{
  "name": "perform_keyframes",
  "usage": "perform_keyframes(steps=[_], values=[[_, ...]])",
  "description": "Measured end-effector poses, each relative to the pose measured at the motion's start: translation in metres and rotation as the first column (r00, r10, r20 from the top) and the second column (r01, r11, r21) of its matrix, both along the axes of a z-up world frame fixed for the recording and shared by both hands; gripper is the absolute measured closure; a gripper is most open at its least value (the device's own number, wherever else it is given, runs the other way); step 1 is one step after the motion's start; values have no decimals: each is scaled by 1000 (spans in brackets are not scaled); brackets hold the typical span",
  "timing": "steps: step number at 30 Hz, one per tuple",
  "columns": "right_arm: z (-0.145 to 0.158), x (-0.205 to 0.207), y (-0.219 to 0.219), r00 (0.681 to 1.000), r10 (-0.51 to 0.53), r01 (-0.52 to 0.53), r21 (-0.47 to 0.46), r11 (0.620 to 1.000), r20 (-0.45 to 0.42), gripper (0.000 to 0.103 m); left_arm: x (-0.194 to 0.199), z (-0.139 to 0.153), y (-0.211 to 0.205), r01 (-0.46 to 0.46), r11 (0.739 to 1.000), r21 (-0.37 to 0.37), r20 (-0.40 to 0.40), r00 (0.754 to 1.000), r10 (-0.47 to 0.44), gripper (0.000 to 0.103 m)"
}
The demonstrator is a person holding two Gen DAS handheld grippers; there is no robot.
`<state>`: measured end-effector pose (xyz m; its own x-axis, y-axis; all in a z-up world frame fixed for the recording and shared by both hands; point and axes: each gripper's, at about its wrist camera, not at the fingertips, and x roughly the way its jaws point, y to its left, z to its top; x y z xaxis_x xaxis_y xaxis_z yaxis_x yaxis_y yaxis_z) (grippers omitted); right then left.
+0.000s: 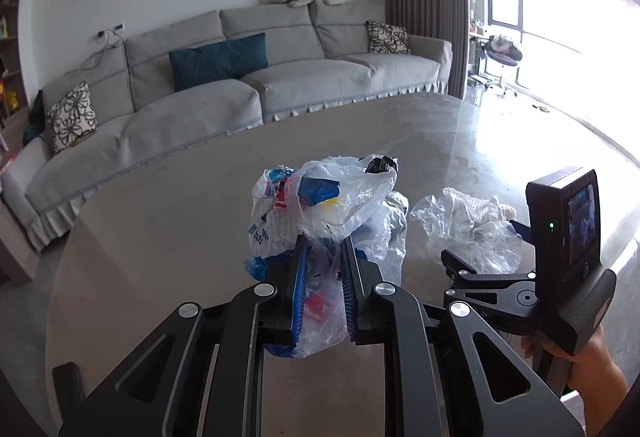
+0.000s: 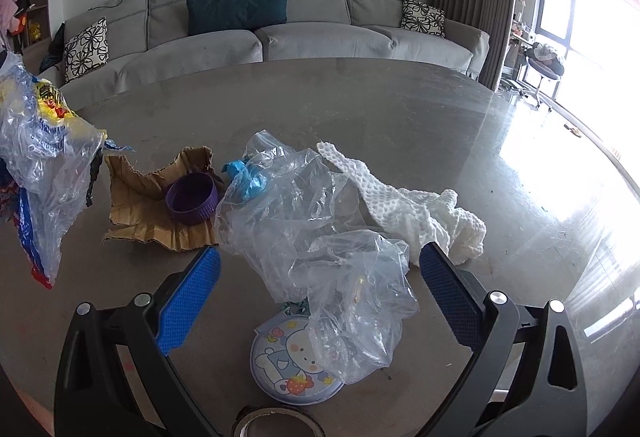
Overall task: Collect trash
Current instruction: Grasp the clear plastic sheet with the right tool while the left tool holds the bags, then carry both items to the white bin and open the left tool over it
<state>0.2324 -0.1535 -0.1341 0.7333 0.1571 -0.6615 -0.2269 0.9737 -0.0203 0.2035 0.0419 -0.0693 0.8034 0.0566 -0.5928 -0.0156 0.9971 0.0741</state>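
Note:
My left gripper (image 1: 324, 237) is shut on a clear plastic bag stuffed with colourful wrappers (image 1: 320, 197) and holds it above the round table (image 1: 168, 205); the bag also shows at the left of the right wrist view (image 2: 36, 165). My right gripper (image 2: 320, 265) is open, its blue pads either side of a crumpled clear plastic sheet (image 2: 320, 237) lying on the table (image 2: 360, 109). A white foam net (image 2: 416, 209), torn brown cardboard (image 2: 144, 197), a purple cap (image 2: 192, 197), a blue scrap (image 2: 244, 173) and a cartoon disc (image 2: 280, 369) lie around it.
A tape roll (image 2: 272, 421) sits at the near table edge. A grey sofa (image 1: 224, 85) with cushions stands behind the table. The right gripper's body and the hand holding it (image 1: 568, 277) are at the right in the left wrist view. Bright windows lie to the right.

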Motion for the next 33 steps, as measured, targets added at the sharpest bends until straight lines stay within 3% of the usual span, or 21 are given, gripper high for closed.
perform_keyframes(steps=[1, 3, 4, 6, 9, 24, 28, 33], values=[[-2, 1, 1, 1000, 7, -7, 2, 1000, -5, 12, 0, 0, 0, 0, 1000, -2, 0, 1000, 0, 86], [-6, 3, 2, 1000, 7, -7, -12, 1000, -24, 46, 2, 0, 0, -1, 1000, -1, -1, 1000, 1, 86], [-8, 3, 1, 999, 8, -8, -7, 1000, -36, 51, 2, 0, 0, 0, 1000, -4, -1, 1000, 0, 86], [-10, 2, -1, 998, 37, -35, 29, 999, -58, 74, 0, 1, 0, 1, 1000, -7, 1, 1000, -1, 86], [-3, -6, -1, 998, 40, -39, 22, 999, -39, 88, -3, 4, -1, 3, 1000, -7, 9, 1000, -3, 86], [95, -100, -17, 987, 82, -93, 77, 993, 140, 91, -41, 26, -9, 23, 999, -24, 68, 997, -21, 86], [116, -138, -35, 980, 52, -66, 68, 995, 191, 91, -49, 30, -26, 54, 998, -30, 72, 996, -52, 86], [128, -180, -78, 973, -35, 25, 48, 999, 230, 91, -60, 26, -73, 157, 986, -57, 72, 986, -153, 86]])
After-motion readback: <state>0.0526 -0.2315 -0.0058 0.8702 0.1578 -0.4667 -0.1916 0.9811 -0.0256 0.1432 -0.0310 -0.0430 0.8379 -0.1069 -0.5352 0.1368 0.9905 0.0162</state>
